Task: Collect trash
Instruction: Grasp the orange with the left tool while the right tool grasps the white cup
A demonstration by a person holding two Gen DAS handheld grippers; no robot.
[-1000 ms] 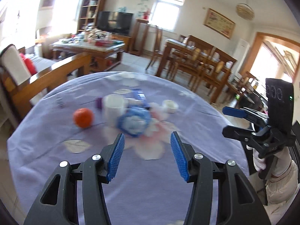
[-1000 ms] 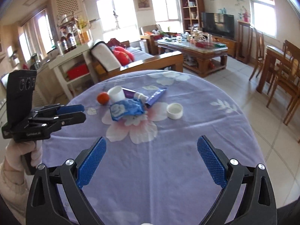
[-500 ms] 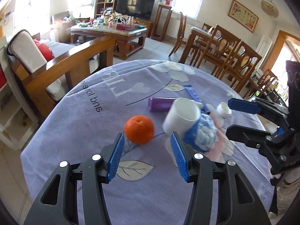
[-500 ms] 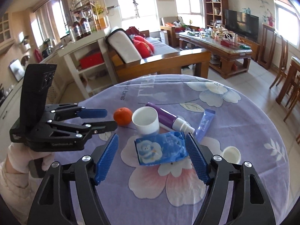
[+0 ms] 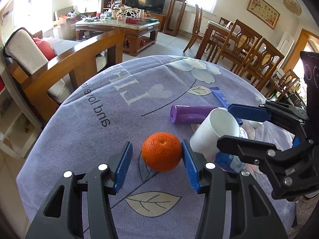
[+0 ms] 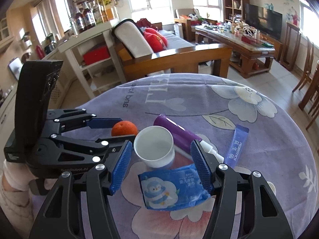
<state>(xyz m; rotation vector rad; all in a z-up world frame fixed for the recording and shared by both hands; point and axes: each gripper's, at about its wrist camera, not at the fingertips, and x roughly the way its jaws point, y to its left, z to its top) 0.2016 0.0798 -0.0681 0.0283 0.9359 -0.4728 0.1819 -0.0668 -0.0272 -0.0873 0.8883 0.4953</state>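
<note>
Left tongs (image 5: 156,164) apart around round orange fruit (image 5: 161,151), one pad touching. Right tongs (image 6: 161,166) apart, just been closing, white paper cup (image 6: 154,147) between, blue wipes packet (image 6: 171,187) below. Things mid desk (image 5: 83,123). Step: reaching. Next: squeeze, lift.

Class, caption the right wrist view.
Right tool straddles white paper cup and blue wipes packet on the purple cloth.

The black right gripper (image 5: 225,123) covers part of the white paper cup (image 5: 213,131) and most of the blue wipes packet (image 5: 229,161). The small white round lid (image 6: 271,187) beside its right finger peeks out half hidden.
</note>
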